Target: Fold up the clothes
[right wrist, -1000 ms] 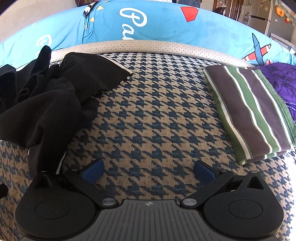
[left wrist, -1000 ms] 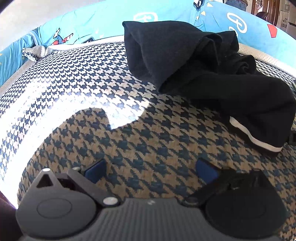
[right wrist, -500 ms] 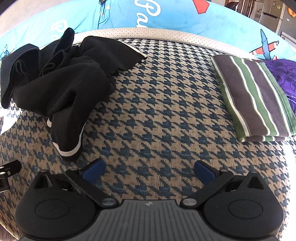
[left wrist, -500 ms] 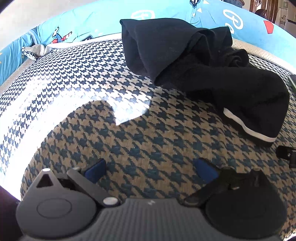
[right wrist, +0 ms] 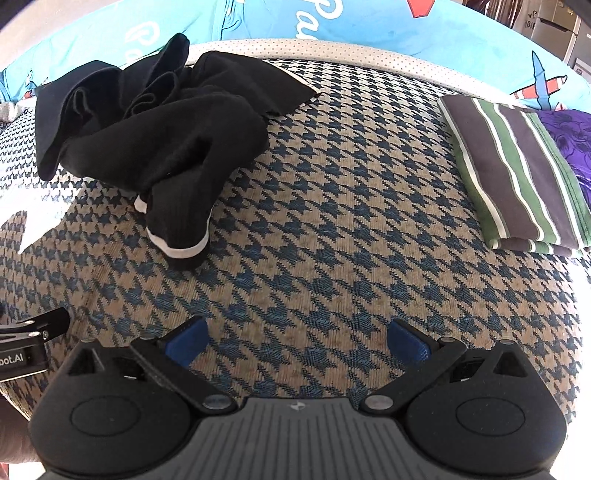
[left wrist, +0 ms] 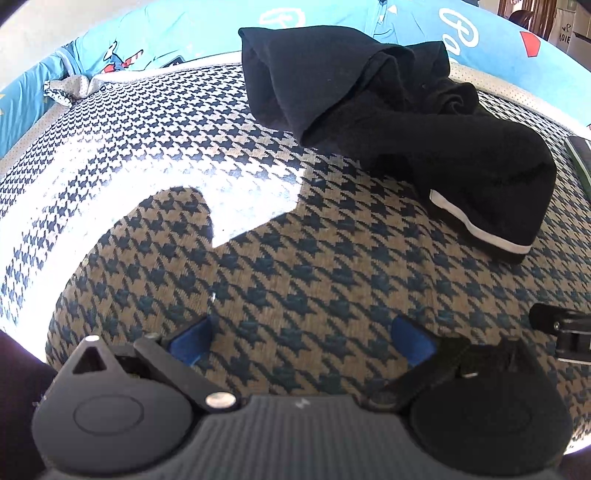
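a home, likely a bedroom: a bed under a houndstooth cover, a blue cartoon-print sheet behind it, folded clothes stacked at the edge, a refrigerator in the room beyond.

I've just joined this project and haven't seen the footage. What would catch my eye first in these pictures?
A crumpled black garment with a white-trimmed hem lies heaped on the tan-and-blue houndstooth bed cover, to the far left. A neatly folded green, brown and white striped cloth sits at the right edge, with purple floral fabric beside it. Both the left gripper and right gripper hover open, holding nothing.
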